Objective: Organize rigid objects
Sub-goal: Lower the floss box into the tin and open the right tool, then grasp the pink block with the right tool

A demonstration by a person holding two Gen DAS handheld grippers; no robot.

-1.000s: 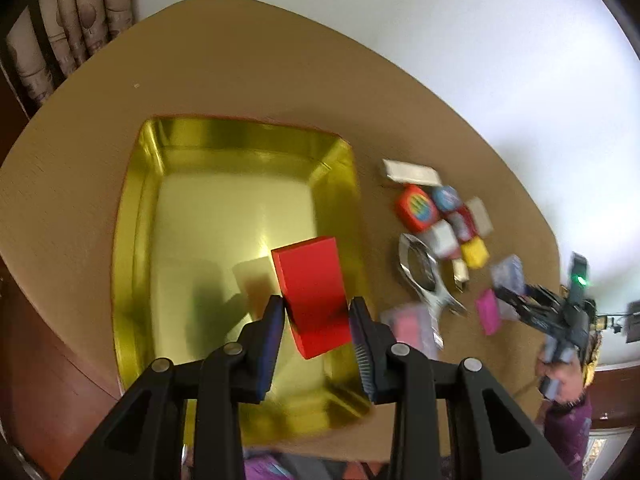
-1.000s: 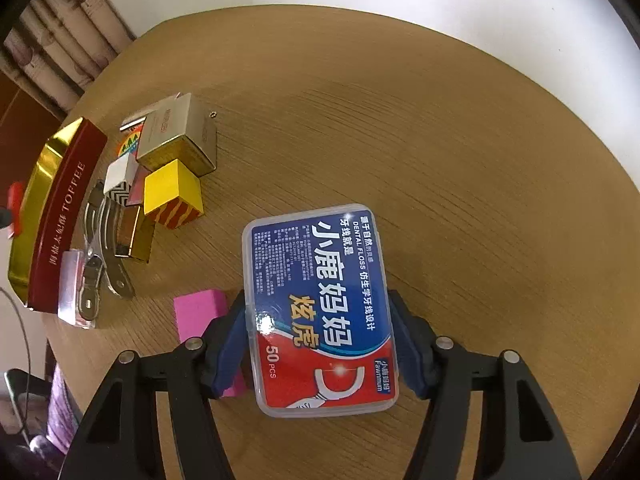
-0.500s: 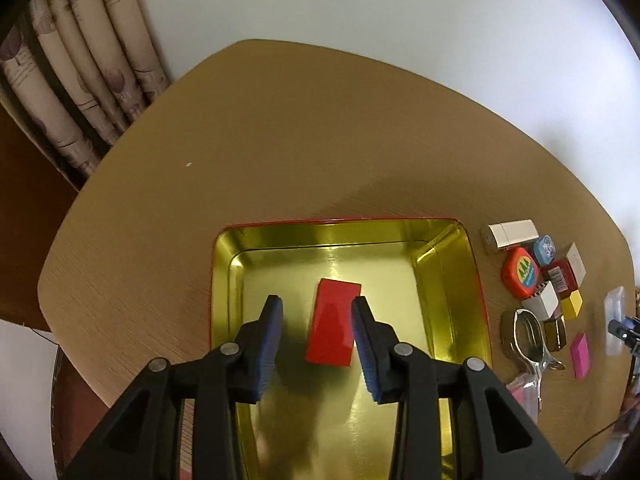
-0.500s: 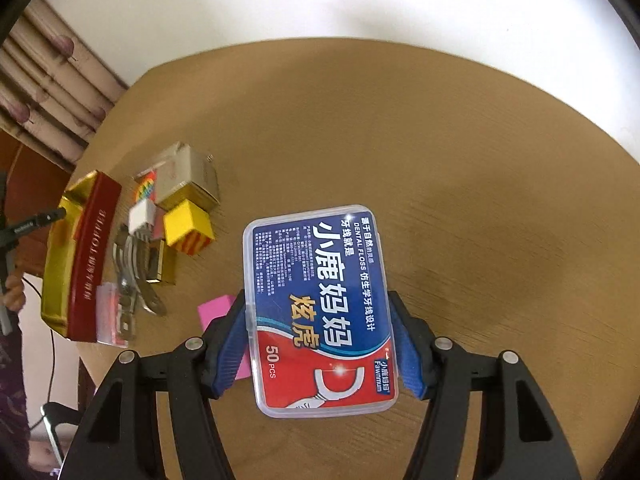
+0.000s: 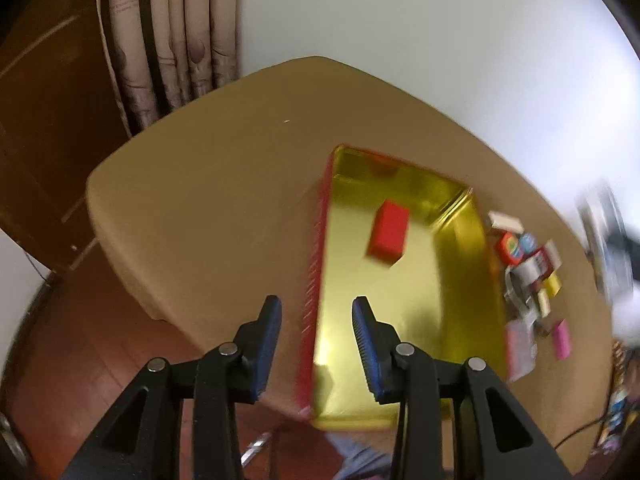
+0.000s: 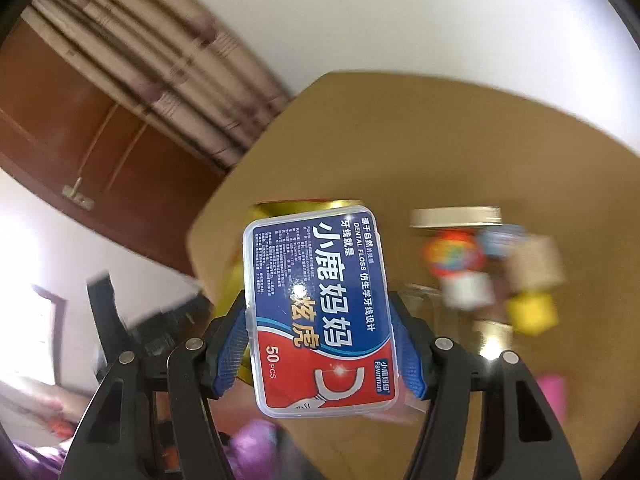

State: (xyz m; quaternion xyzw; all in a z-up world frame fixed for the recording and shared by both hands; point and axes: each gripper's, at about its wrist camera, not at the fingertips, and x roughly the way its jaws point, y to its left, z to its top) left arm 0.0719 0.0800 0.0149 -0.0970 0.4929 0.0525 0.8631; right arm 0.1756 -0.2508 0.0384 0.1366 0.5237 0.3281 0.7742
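A gold tin tray (image 5: 460, 280) with red outer walls sits on the round wooden table. A red block (image 5: 389, 230) lies inside it toward the far end. My left gripper (image 5: 317, 344) is open and empty, raised above the tray's near left wall. My right gripper (image 6: 320, 344) is shut on a clear dental floss box (image 6: 318, 304) with a blue and red label, held in the air. The tray's gold rim (image 6: 280, 208) shows just behind the box.
A cluster of small items lies right of the tray: a white box (image 5: 505, 221), a round red item (image 5: 510, 248), a yellow block (image 6: 532, 314), a pink block (image 5: 562, 339), a metal clip (image 5: 520, 280). Curtains (image 5: 172, 40) and a wooden door stand beyond the table edge.
My left gripper let go of the red block in the tray and drew back up and to the left. My right gripper lifted the floss box and swung left toward the tray.
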